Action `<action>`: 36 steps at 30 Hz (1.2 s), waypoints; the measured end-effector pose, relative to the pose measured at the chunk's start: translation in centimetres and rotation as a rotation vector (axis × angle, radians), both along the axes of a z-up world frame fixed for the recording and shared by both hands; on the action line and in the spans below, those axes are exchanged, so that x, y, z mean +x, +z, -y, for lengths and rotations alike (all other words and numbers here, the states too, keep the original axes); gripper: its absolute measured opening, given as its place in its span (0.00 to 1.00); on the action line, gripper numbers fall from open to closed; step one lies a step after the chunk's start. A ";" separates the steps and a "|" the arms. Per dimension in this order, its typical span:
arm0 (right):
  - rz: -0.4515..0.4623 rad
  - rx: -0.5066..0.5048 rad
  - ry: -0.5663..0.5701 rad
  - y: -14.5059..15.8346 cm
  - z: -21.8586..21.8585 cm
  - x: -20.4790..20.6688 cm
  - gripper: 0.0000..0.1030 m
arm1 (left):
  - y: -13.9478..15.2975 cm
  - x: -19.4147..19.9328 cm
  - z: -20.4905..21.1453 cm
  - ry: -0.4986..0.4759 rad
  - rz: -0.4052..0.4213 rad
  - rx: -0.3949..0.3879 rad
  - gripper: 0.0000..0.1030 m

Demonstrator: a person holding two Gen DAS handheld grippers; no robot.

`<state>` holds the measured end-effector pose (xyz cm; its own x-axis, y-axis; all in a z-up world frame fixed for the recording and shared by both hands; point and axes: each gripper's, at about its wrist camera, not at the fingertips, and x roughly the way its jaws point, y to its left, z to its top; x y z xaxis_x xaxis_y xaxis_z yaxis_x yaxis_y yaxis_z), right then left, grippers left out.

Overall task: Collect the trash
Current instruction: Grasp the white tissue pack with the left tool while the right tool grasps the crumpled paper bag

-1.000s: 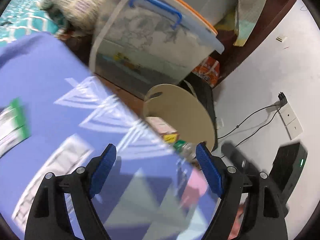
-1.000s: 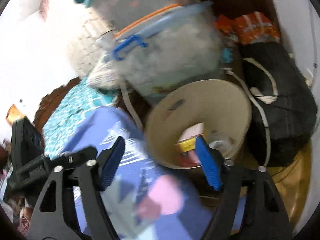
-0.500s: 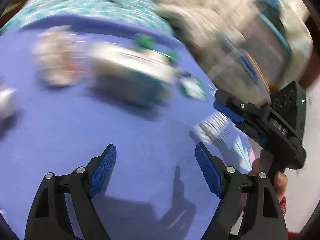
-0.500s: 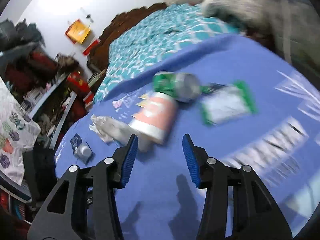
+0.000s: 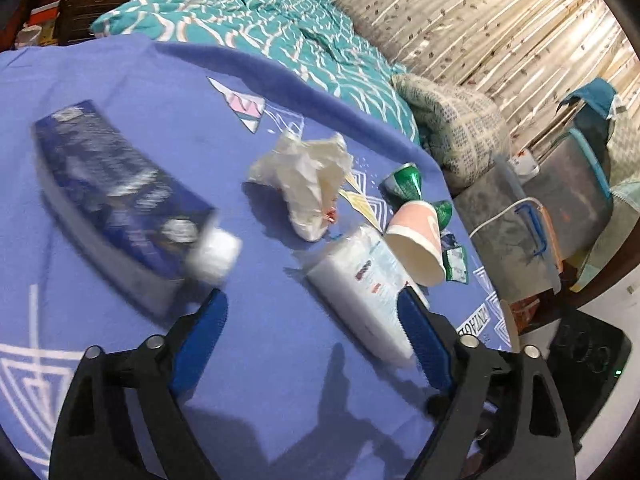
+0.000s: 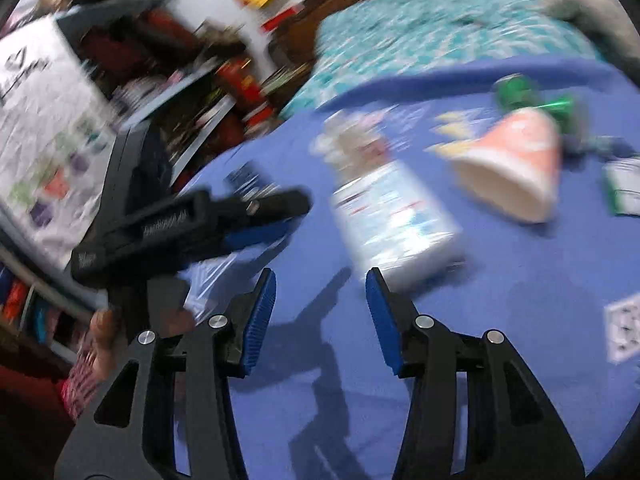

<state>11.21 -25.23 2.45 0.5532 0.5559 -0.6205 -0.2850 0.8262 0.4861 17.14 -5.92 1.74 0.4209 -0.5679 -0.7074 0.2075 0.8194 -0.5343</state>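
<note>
Trash lies on a blue cloth (image 5: pixel 132 80): a dark blue carton (image 5: pixel 120 208) with a white cap, a crumpled tissue (image 5: pixel 308 176), a white packet (image 5: pixel 360 280), a pink paper cup (image 5: pixel 416 240), a green can (image 5: pixel 404 184) and a green wrapper (image 5: pixel 456 260). My left gripper (image 5: pixel 312 324) hovers low over the cloth, its jaws opening with nothing between them; the packet lies by its right finger. My right gripper (image 6: pixel 320 312) stands half open and empty, just short of the white packet (image 6: pixel 396 216). The pink cup (image 6: pixel 516 168) lies beyond to the right. The left gripper (image 6: pixel 240 220) shows side-on at the left.
A bed with a teal cover (image 5: pixel 280 20) lies behind the cloth. A patterned cushion (image 5: pixel 452 128) and clear storage bins (image 5: pixel 560 200) stand at the right. Cluttered shelves (image 6: pixel 180 80) fill the far left. A person's hand (image 6: pixel 100 328) holds the left gripper.
Both views swung away from the storage bin and beige bucket onto the blue cloth with the trash. The right jaws narrowed, then held; the left jaws spread a little wider.
</note>
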 end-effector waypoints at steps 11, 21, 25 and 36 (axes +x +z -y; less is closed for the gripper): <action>-0.154 -0.087 -0.189 -3.2 3.6 5.9 0.36 | -0.6 0.5 3.9 -0.034 -0.021 0.066 0.84; -0.042 -0.082 -0.031 -1.7 1.1 0.7 0.38 | -1.0 -1.0 2.3 -0.033 0.051 0.225 0.68; 0.024 -0.055 -0.150 1.4 2.4 3.9 0.80 | -0.9 -3.0 1.6 -0.061 0.093 0.245 0.62; -0.091 -0.332 0.027 -3.5 -9.2 13.1 0.47 | -0.8 -6.7 -1.5 -0.046 0.122 0.259 0.67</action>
